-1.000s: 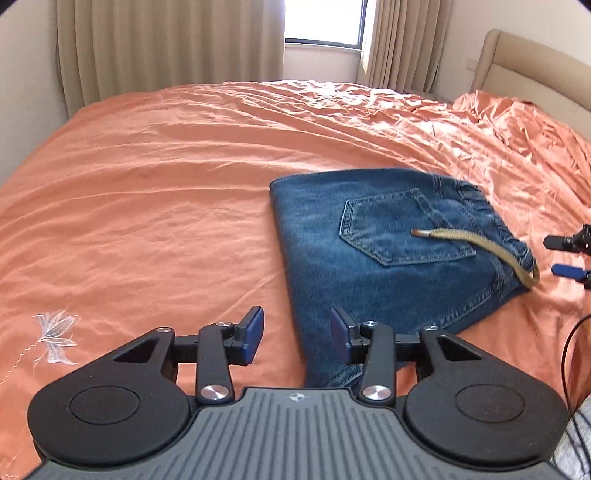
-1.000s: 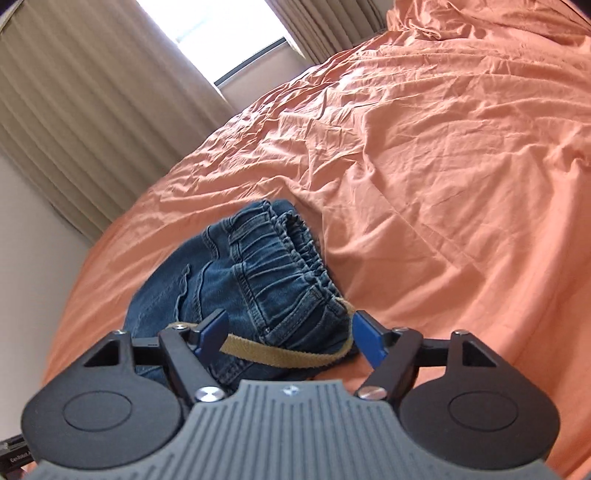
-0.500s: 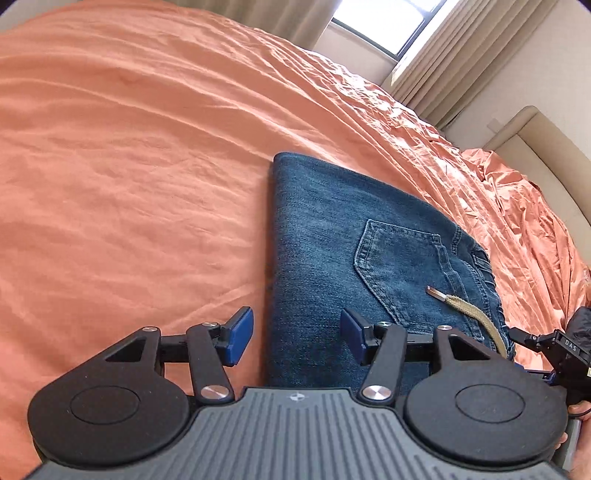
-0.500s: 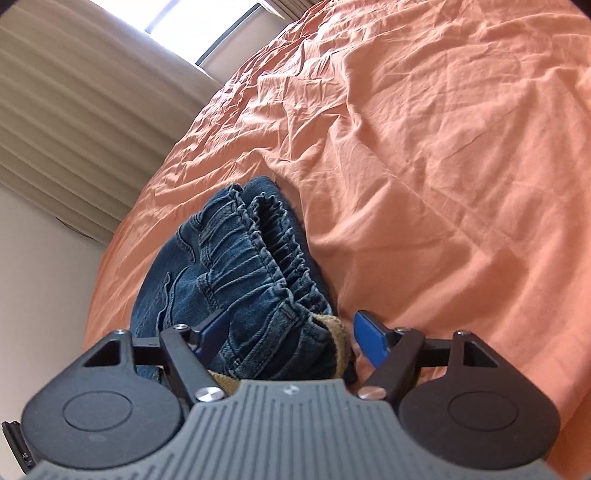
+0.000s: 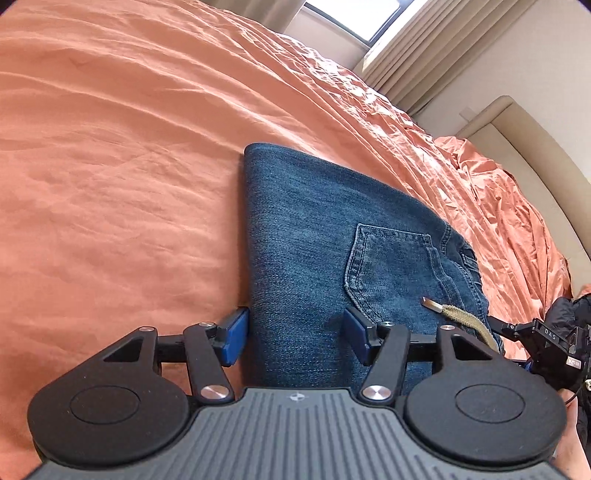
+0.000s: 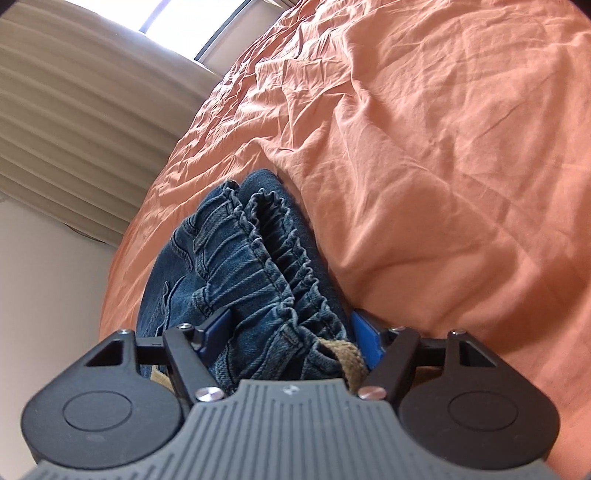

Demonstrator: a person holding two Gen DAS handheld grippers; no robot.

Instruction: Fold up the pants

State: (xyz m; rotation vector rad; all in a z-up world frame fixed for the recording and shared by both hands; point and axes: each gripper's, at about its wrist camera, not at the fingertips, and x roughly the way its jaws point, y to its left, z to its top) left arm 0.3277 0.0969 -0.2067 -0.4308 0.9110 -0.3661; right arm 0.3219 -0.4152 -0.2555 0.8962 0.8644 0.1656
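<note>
Folded blue jeans [image 5: 314, 236] lie on the orange bedsheet [image 5: 110, 166], back pocket up, with a tan drawstring [image 5: 461, 321] across the waist end. My left gripper [image 5: 293, 338] is open, its jaws straddling the near folded edge of the jeans. My right gripper [image 6: 291, 336] is open, its jaws either side of the bunched elastic waistband [image 6: 258, 258] and the drawstring [image 6: 347, 354]. The right gripper also shows at the right edge of the left wrist view [image 5: 532, 336].
The orange sheet [image 6: 443, 147] covers the whole bed, wrinkled toward a beige headboard [image 5: 535, 147]. Beige curtains [image 6: 74, 110] and a window [image 5: 354, 18] stand beyond the bed.
Both grippers have dropped closer to the jeans. The left now straddles the folded edge and the right has the waistband between its jaws. Both stayed open.
</note>
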